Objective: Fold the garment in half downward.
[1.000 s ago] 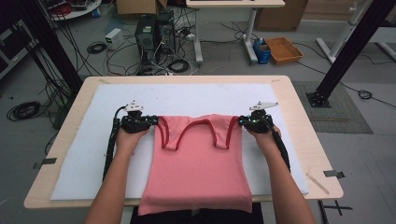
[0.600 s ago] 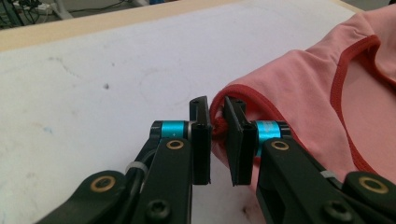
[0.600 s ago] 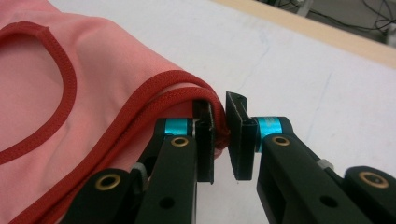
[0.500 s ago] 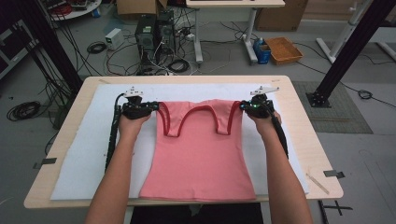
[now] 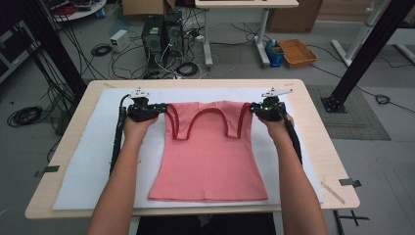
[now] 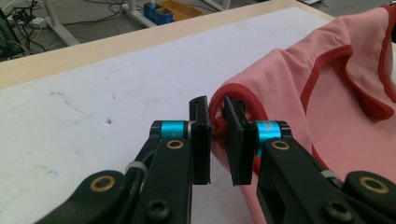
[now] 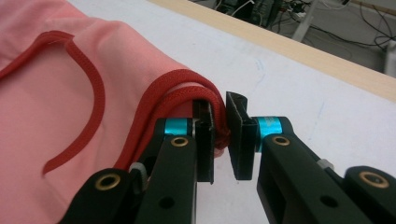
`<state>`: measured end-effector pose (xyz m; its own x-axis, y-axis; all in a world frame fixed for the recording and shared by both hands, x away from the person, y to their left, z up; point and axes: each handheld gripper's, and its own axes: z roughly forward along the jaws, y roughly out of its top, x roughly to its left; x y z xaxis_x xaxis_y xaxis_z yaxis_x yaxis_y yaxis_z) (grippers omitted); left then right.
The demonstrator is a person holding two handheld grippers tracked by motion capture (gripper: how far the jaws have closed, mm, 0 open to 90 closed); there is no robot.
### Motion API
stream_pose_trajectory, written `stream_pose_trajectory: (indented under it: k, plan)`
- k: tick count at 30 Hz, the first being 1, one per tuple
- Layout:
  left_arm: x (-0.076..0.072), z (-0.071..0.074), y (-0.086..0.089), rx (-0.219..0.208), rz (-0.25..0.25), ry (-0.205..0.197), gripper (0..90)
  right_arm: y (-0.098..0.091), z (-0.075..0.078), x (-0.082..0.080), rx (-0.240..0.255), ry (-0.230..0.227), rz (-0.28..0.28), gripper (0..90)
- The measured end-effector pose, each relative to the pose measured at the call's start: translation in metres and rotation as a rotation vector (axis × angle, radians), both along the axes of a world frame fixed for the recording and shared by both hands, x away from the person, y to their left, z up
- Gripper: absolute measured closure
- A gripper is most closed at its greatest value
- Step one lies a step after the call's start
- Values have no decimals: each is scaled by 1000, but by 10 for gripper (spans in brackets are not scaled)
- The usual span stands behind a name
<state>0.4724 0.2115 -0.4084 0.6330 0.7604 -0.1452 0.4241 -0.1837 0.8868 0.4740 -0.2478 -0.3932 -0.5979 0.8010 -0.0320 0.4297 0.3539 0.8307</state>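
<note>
A pink tank top [image 5: 210, 152] with red trim lies flat on the white mat [image 5: 83, 161] covering the wooden table [image 5: 318, 137], hem near the person. The left gripper [image 5: 159, 108] pinches the left shoulder strap's red edging; the right gripper [image 5: 252, 108] clamps the right strap. No readable writing or labels appear anywhere.

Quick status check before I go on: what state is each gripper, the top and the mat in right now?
Left gripper: shut on the top's red shoulder trim.
Right gripper: shut on the other shoulder trim.
Top: spread flat, held at both shoulders, hem toward the person.
Mat: flat on the table, under the top.
Table: level, bearing the mat.
</note>
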Motion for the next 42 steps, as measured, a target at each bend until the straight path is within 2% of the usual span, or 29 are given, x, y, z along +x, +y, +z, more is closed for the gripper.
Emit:
stream_pose_trajectory:
  k: [9,14,20,21,30,33,40,42]
  plan:
    - [-19,6,3,-49,-32,-39,809,-6,3,-20,40,-29,30,824]
    - [-33,9,6,-43,-49,-58,808,-6,9,-33,50,-49,55,824]
    - [-52,11,10,-38,-80,-86,807,-7,12,-50,38,-79,99,824]
    - [-55,11,11,-47,-88,-87,807,-8,11,-53,41,-81,102,824]
    - [-79,11,8,-26,-127,-122,805,-12,3,-78,40,-116,131,822]
    - [-87,10,7,-19,-138,-128,805,-12,3,-88,40,-124,151,821]
    - [-105,3,14,-34,-155,-138,805,-13,-2,-115,21,-148,200,822]
    - [-111,1,15,-25,-166,-135,805,-15,-5,-122,22,-149,210,821]
